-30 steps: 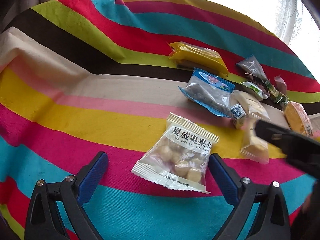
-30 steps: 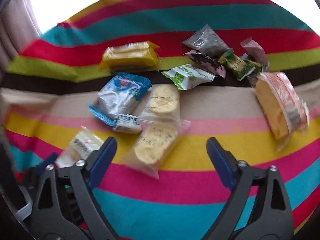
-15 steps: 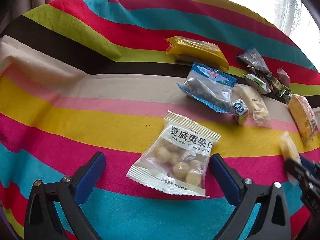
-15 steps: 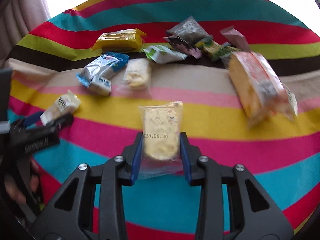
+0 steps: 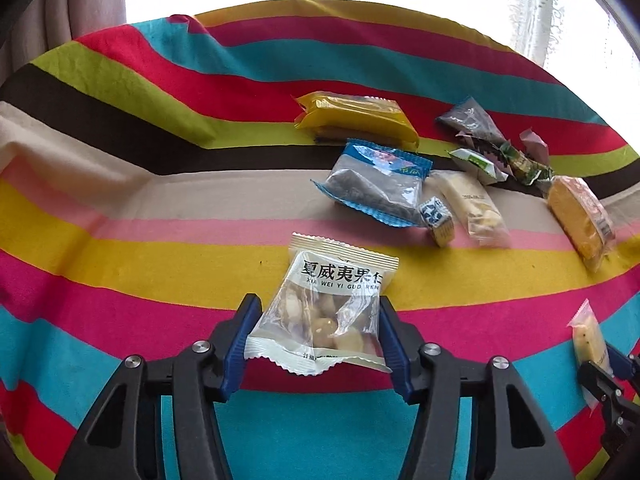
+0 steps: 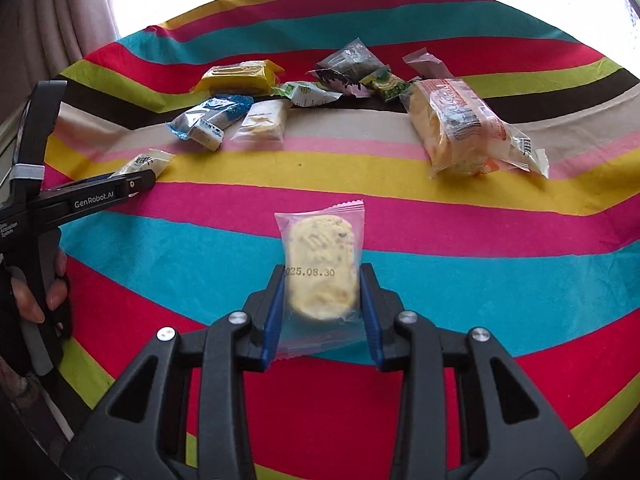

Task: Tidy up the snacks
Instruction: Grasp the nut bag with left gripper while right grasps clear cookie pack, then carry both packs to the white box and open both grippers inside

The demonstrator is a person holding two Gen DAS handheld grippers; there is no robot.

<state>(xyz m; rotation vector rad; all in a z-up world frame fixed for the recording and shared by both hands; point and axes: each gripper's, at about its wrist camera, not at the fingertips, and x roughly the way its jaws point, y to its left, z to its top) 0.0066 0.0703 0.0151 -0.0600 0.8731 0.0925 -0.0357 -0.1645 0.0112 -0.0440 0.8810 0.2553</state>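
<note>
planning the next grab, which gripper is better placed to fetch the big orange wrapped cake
Right, though it must first set down its clear-wrapped biscuit. The big orange wrapped cake lies on the right gripper's side; the left gripper, closing on the macadamia nut packet, is farther.

Worktop [image 6: 480, 288] w/ striped cloth [image 6: 160, 248]. On it: yellow pkt [image 6: 240, 77], blue pkt [image 6: 212, 116], cake pkt [image 6: 460, 124], small wrappers [image 6: 360, 72] clustered at far side.

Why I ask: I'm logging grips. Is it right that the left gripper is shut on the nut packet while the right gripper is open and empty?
Not quite. The left gripper is shut on the nut packet, but the right wrist view shows the right gripper shut on a cookie packet, not open and empty.
</note>
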